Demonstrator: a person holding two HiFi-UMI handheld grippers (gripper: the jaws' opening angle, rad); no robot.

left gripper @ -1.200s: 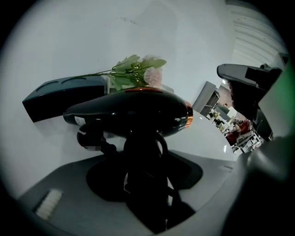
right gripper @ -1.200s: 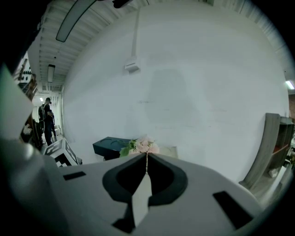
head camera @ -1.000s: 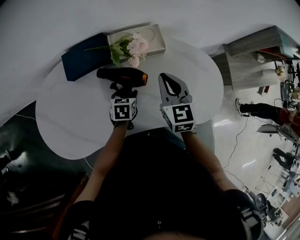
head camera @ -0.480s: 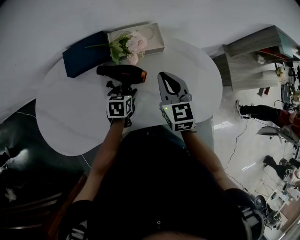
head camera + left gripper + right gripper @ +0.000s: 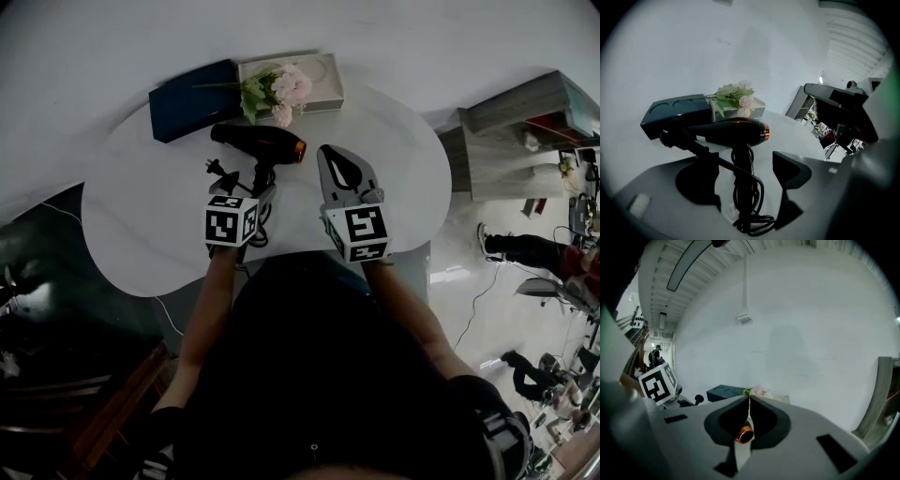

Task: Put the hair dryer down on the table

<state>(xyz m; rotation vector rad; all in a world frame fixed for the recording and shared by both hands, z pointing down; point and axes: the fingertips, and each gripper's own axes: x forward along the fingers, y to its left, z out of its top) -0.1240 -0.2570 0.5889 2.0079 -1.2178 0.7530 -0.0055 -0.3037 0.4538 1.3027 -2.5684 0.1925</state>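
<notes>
Left hand-held gripper (image 5: 743, 161), jaws opening around hair dryer (image 5: 731, 132) handle lying on table (image 5: 141, 220): best drawn straight back, clear of the cord (image 5: 747, 206) between its jaws.

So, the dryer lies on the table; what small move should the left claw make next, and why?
Probably draw the left claw straight back. The dryer rests on the table, the claw is opening, and its pads seem clear of the handle. The cord lies between them, so go slowly to avoid snagging it.
</notes>
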